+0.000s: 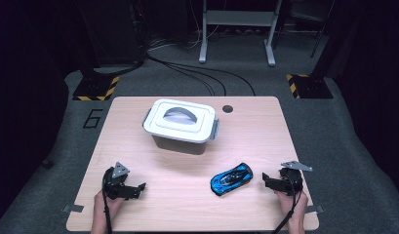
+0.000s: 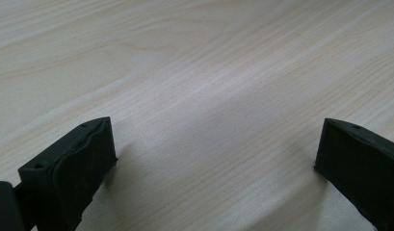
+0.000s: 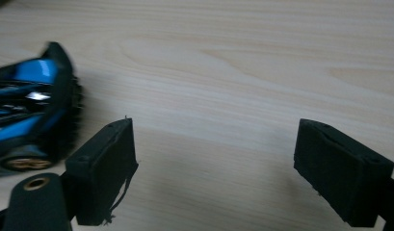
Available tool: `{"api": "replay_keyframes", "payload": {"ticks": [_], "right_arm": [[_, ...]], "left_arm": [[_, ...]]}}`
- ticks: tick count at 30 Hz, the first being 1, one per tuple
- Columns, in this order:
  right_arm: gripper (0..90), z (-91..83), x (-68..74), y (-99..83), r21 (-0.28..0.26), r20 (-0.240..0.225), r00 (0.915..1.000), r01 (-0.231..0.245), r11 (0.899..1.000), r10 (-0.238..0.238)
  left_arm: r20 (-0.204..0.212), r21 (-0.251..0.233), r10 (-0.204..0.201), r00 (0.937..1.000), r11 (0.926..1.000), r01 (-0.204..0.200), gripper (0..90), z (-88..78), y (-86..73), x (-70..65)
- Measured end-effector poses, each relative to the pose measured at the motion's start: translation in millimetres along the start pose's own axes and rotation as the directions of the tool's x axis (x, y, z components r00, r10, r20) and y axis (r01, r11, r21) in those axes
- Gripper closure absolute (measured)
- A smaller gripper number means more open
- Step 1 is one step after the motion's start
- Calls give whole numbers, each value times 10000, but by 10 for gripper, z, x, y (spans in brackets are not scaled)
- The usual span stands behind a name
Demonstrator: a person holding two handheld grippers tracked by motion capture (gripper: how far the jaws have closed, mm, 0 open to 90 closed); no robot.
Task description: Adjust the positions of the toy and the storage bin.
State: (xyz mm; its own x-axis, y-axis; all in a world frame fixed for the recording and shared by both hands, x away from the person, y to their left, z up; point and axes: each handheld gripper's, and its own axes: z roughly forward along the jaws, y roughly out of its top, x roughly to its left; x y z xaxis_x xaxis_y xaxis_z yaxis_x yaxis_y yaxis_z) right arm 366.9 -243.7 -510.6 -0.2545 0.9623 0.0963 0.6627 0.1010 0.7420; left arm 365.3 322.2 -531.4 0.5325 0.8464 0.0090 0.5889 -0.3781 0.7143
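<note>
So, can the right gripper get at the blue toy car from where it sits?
Probably yes: the right gripper is open, the blue toy car lies just beside it, and only bare table lies between them.

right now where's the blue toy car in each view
high view: blue toy car lies on the near right of the wooden table, just left of the right gripper.
left gripper view: bare wood grain between the two black jaws, no car.
right gripper view: car at the left edge, outside the open jaws.
shared landmark: the pale wood tabletop.
</note>
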Motion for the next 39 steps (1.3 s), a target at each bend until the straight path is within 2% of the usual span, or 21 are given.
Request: {"api": "replay_keyframes", "payload": {"ticks": [2,3,6,9,12,13,16,17,18,20,21,22,25,26,27,28,29,32,33,36,39], "right_arm": [[173,-22,38,29,6,-127,9998,161,9999,-161],[187,-47,98,72,-21,-305,9989,357,9994,-357],[235,-76,215,143,-12,-792,9956,512,9987,-511],[319,-73,308,201,-48,-1328,9884,738,9973,-737],[476,-36,409,245,216,-1571,9829,1004,9947,-958],[533,6,456,270,453,-1617,9810,1156,9923,-1069],[621,56,496,298,685,-1610,9809,1217,9902,-1094],[645,73,489,303,722,-1596,9788,1417,9873,-1288],[645,73,489,303,722,-1596,9788,1417,9873,-1288],[712,97,505,304,931,-1482,9832,1211,9883,-1065],[712,97,505,304,931,-1482,9832,1211,9883,-1065],[748,117,510,293,974,-1516,9834,1152,9886,-997],[752,123,497,289,1014,-1641,9840,867,9911,-693],[742,137,465,294,1130,-1812,9832,446,9926,-235],[718,138,458,302,1243,-1739,9848,265,9919,-46],[718,138,458,302,1243,-1739,9848,265,9919,-46],[764,143,455,311,1240,-1576,9875,197,9921,1],[776,144,461,308,1243,-1509,9885,65,9922,124],[784,151,452,298,1183,-1643,9858,-167,9928,361],[789,148,453,277,1076,-1749,9832,-327,9937,513],[791,145,460,281,979,-1709,9849,-122,9951,289]], "left_arm": [[0,-2,-7,10000,10000,7,4,0,0,-1],[13,30,-28,10000,10000,28,4,-2,-1,-3],[8,20,-21,10000,10000,21,4,-1,-1,-2],[9,24,-25,10000,10000,25,4,-2,-1,-2],[10,23,-30,10000,10000,30,4,-2,-1,-3],[10,23,-25,10000,10000,25,4,-2,-1,-2],[6,29,-28,10000,10000,28,4,-4,-2,-3],[-1,21,-33,10000,10000,33,4,-3,-2,-4],[-1,21,-33,10000,10000,33,4,-3,-2,-4],[20,44,-45,10000,10000,45,4,-4,-1,-3],[20,44,-45,10000,10000,45,4,-4,-1,-3],[16,34,-40,10000,10000,40,4,-4,-1,-2],[8,24,-41,10000,10000,41,4,-3,-2,-4],[-42,-35,-44,10000,10000,44,4,1,-4,-7],[4,24,-32,10000,10000,32,4,-4,-2,-4],[-6,16,-30,10000,10000,31,4,-3,-3,-5],[-10,20,17,10000,10000,-17,4,-4,-3,-2],[-10,24,23,10000,10000,-23,4,-4,-2,-1],[-3,22,19,10000,10000,-19,5,-4,-2,-1],[-2,-16,-36,10000,10000,36,5,-1,-2,-4],[-1,-6,-23,10000,10000,23,5,-1,-2,-3]]}}
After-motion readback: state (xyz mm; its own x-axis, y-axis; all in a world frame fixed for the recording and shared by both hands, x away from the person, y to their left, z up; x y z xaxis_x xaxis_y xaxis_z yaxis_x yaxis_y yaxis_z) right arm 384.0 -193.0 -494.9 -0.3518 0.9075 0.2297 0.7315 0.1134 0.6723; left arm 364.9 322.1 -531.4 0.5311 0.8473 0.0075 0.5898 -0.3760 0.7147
